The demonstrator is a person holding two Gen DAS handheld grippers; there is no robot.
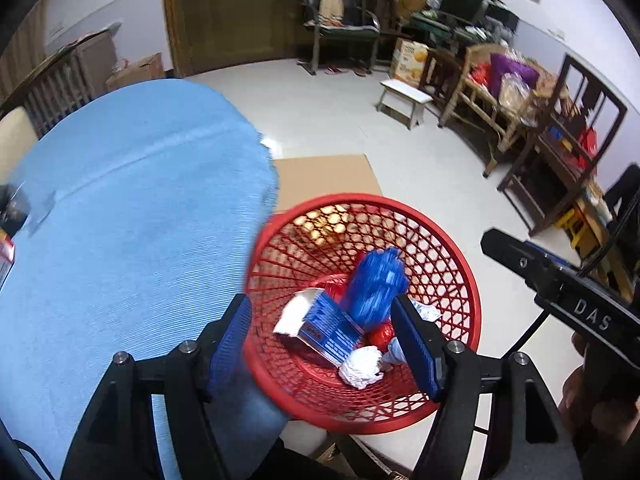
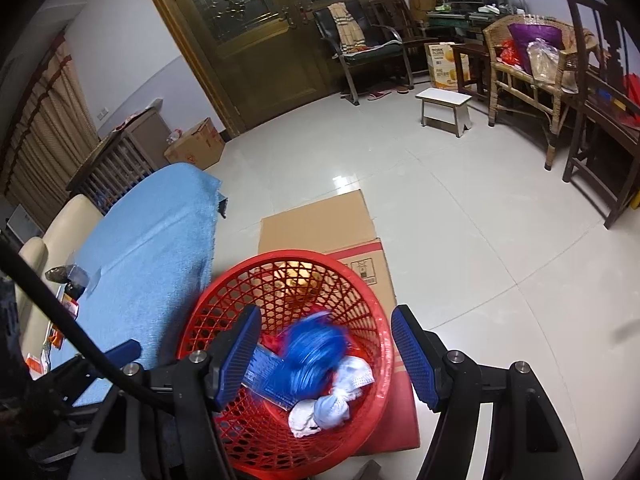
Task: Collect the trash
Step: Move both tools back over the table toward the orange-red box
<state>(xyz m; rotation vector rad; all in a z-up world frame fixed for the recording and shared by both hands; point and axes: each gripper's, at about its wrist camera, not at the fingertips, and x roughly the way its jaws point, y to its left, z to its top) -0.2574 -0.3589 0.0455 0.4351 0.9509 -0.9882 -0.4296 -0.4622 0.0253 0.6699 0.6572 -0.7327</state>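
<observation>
A red mesh basket point(image 1: 360, 199) point(image 2: 288, 258) stands on the floor beside the blue-covered table. Inside lie a blue carton point(image 1: 328, 326), crumpled white paper point(image 1: 362, 366) point(image 2: 308, 420), a red wrapper point(image 1: 380, 334) and a blurred blue plastic wrapper point(image 1: 376, 288) point(image 2: 316, 350). My left gripper point(image 1: 320, 305) hangs open over the basket; the blue wrapper shows between its fingers, loose and touching neither pad. My right gripper point(image 2: 326, 314) is also open above the basket, with nothing pressed between its pads. Its black body point(image 1: 560, 292) shows at the right of the left wrist view, held by a hand point(image 1: 580, 384).
The table's blue cloth point(image 1: 120, 220) point(image 2: 152, 232) fills the left, with small packets point(image 2: 66, 304) near its left edge. Flattened cardboard point(image 1: 324, 176) point(image 2: 320, 224) lies under the basket. A white stool point(image 2: 444, 106), wicker chair point(image 2: 528, 76) and dark wooden furniture point(image 1: 560, 152) line the far right.
</observation>
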